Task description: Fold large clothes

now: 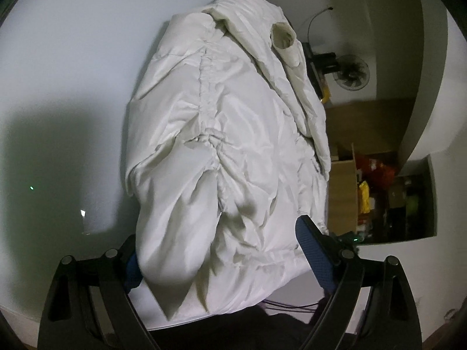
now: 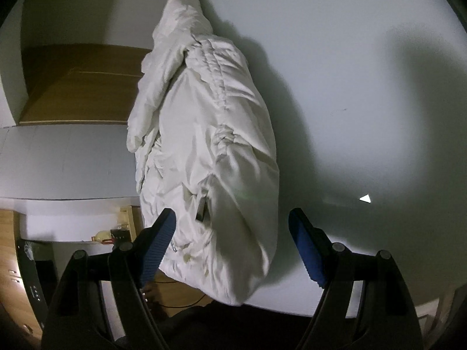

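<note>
The puffy white quilted jacket point(image 1: 221, 134) point(image 2: 210, 134) is laid lengthwise along the white table's point(image 1: 73, 58) point(image 2: 350, 73) side edge, collar at the far end, hem overhanging the near edge. It is folded narrow and heavily wrinkled. The left gripper point(image 1: 221, 259) and right gripper point(image 2: 233, 248) are held wide, straddling the hem.

left hand-held gripper point(image 1: 217, 250) near finger hidden behind jacket point(image 1: 221, 134), shelf clutter point(image 1: 388, 192) too dim to identify

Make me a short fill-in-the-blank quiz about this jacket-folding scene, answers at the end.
1. The puffy jacket is ____ in colour.
2. The jacket lies on a white ____.
3. The left gripper and right gripper both have their fingers ____.
4. The finger pads are ____ in colour.

Answers: white; table; open; blue
</note>
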A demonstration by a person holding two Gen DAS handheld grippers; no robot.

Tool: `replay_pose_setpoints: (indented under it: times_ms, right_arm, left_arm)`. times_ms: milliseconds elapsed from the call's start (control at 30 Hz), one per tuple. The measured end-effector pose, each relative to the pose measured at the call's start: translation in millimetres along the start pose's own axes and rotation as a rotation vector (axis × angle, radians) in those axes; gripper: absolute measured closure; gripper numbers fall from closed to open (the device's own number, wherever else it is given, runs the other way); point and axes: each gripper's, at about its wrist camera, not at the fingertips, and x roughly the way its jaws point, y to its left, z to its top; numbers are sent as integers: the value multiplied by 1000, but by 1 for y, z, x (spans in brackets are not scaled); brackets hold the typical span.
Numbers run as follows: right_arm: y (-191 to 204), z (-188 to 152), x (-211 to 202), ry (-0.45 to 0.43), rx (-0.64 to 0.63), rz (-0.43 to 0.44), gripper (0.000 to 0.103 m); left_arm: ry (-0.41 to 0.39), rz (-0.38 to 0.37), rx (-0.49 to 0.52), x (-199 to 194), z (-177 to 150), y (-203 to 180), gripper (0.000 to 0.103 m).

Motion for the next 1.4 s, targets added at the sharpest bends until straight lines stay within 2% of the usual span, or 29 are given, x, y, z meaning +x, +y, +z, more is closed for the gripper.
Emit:
replay_pose_setpoints:
  times_ms: [200,333,467,533,633,733,933,1000,1033,1067,1133,1167,1300,1400]
  right_arm:
    - [14,6,21,43,-24,9,24]
    - [22,10,31,55,-37,7,24]
    - [27,10,35,60,-51,-11,26]
    - [27,10,34,65,-58,-20,27]
    - [25,8,32,70,-45,-20,27]
    - [25,7,32,73,-60,-21,27]
    - [33,7,36,63,-84,-50,27]
    - [30,7,36,52,-68,-57,37]
    - [26,8,36,47,-43,-53,46]
    - [21,9,37,47,-16,-51,60]
    - [15,11,39,55,-20,-74,80]
    - [13,11,39,53,-24,-71,86]
    - [15,5,36,12,-92,-101,91]
    - [17,0,31,-7,-111,-91,94]
  left_arm:
    - [2,-23,-7,8,9,-3,12]
    - [-2,-65,-32,11,16,0,11]
    - [-8,-68,-52,12,20,1,11]
    - [-31,-55,-80,6,22,4,11]
    - [-104,6,-88,-12,20,5,11]
    - [-94,80,-48,-7,24,-4,11]
    - [-64,29,-60,12,40,-9,11]
    - [-57,69,-32,14,39,-12,27]
    - [-52,104,-30,16,38,-11,59]
    - [-39,120,-48,20,36,-5,76]
    - [-43,94,-61,22,34,2,84]
    - [-44,94,-55,22,32,2,85]
    - [-58,106,-50,20,27,1,87]
    - [-69,119,-34,15,23,-5,89]
